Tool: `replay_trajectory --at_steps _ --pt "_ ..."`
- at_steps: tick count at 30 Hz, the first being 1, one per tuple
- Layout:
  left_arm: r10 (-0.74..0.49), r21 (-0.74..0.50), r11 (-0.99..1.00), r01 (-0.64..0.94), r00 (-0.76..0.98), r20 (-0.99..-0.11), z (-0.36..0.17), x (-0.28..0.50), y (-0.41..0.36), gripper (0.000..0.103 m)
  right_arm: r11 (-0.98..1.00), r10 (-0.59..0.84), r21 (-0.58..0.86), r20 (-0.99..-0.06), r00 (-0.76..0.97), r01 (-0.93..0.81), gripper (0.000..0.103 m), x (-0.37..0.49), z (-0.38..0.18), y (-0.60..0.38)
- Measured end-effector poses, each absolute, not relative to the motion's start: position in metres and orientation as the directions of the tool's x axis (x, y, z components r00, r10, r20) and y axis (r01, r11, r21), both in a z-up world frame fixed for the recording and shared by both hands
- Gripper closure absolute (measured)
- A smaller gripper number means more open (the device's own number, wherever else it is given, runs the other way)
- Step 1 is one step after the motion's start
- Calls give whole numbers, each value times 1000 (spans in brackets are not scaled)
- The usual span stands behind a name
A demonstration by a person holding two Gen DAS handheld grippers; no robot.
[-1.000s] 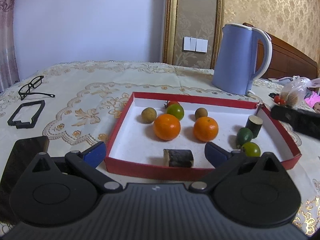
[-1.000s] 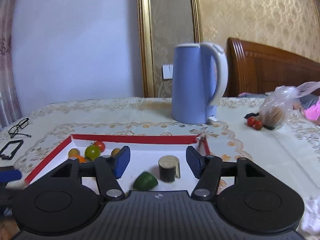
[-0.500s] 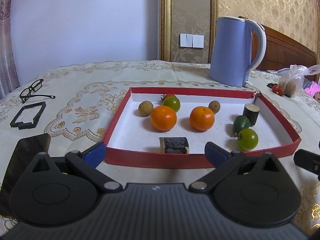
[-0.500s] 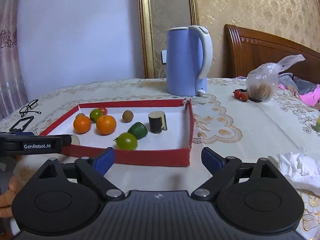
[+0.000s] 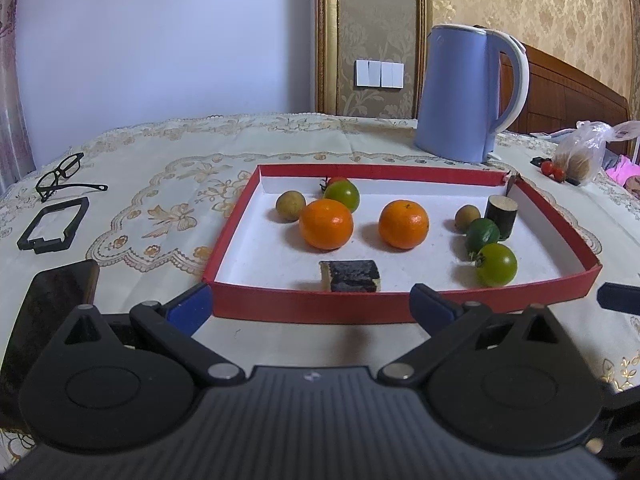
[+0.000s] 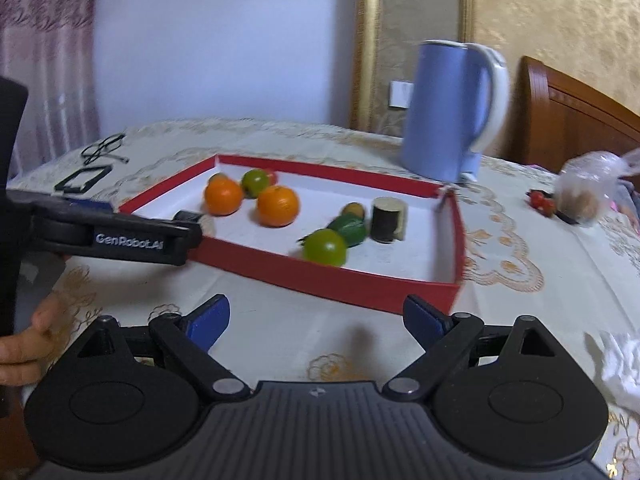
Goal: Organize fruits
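A red tray [image 5: 400, 308] with a white floor lies on the table; it also shows in the right wrist view [image 6: 340, 280]. In it lie two oranges [image 5: 326, 224] [image 5: 403, 224], two brown round fruits [image 5: 290, 206] [image 5: 467, 214], green tomatoes [image 5: 342, 195] [image 5: 496, 265], a green lime [image 5: 482, 232], a red tomato [image 5: 336, 180] and two dark cut pieces [image 5: 352, 275] [image 5: 501, 214]. My left gripper [image 5: 310, 306] is open and empty just before the tray's near wall. My right gripper [image 6: 318, 320] is open and empty, short of the tray's right corner.
A blue kettle [image 5: 468, 92] stands behind the tray. Glasses [image 5: 60, 176], a black frame [image 5: 54, 226] and a dark phone [image 5: 44, 312] lie at the left. A plastic bag [image 5: 580, 156] and small red tomatoes [image 5: 554, 170] lie at the right. White tissue [image 6: 616, 364] lies near my right gripper.
Both grippers have pulled back out of the tray toward the near table edge. The right gripper has opened wider and swung left. The fruits have not moved.
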State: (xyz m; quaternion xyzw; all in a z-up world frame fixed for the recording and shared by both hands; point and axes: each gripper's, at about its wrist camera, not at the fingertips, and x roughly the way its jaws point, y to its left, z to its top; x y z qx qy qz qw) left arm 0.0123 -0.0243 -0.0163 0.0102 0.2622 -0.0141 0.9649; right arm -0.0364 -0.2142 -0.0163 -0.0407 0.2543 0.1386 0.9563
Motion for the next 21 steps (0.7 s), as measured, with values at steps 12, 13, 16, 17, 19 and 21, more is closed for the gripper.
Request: replay_trajectory --at_steps 12,13,16,17,19,21 --pt "-22 16 999 36 853 -521 -18 15 -23 0 901 319 -85 -536 782 -425 9 -27 -19 -206" --pt "-22 18 999 37 853 -521 -18 15 -23 0 904 321 -74 -535 782 -422 9 -27 -19 -208" --pt "-22 21 999 39 852 -522 -18 16 -24 0 914 302 -70 -538 787 -399 9 -27 -21 -212" --pt "-22 21 999 39 852 -523 -18 16 -24 0 920 290 -70 -541 790 -386 9 -26 -22 -213" --pt "-22 21 999 39 852 -523 -18 16 -24 0 927 277 -62 -550 788 -369 9 -24 -24 -216" --pt "-22 21 999 39 851 -525 -18 16 -24 0 933 266 -54 -557 786 -355 9 -21 -26 -218"
